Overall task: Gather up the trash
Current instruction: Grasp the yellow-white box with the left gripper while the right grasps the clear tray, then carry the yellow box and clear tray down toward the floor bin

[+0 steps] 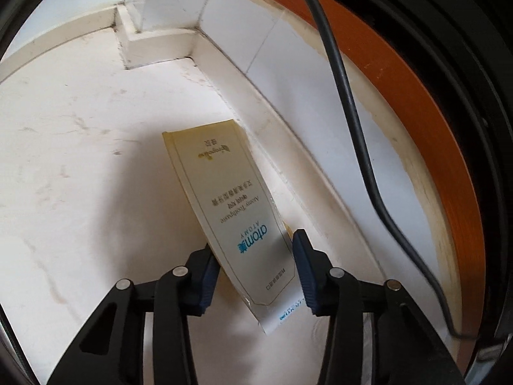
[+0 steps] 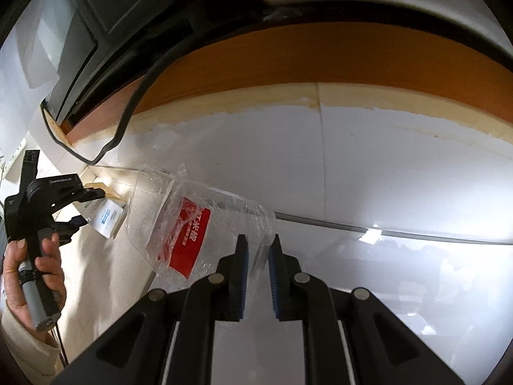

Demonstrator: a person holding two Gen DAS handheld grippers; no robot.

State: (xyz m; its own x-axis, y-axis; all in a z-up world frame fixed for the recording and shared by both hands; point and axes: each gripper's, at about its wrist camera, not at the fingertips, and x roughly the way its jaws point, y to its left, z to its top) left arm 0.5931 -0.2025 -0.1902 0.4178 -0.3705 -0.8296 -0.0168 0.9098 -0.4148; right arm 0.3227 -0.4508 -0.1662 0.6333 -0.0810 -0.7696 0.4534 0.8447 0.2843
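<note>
A cream toothpaste box [image 1: 224, 192] with blue "atom" print lies tilted against the foot of the white wall. My left gripper [image 1: 253, 250] has its blue pads pressed on both long edges of the box's near end. From the right wrist view the same box [image 2: 109, 218] shows between the fingers of the left gripper [image 2: 91, 207]. My right gripper [image 2: 258, 243] is shut on a crumpled clear plastic bag [image 2: 160, 205] that has a red label [image 2: 189, 234] and hangs out to the left of the fingers.
The white floor [image 1: 80, 160] meets a white wall with a corner pillar [image 1: 166, 16]. Above it runs an orange wood panel [image 1: 416, 112], and a black cable [image 1: 346, 96] hangs across it. A hand [image 2: 32, 269] holds the left gripper's handle. A thin grey cable [image 2: 384, 232] runs along the wall.
</note>
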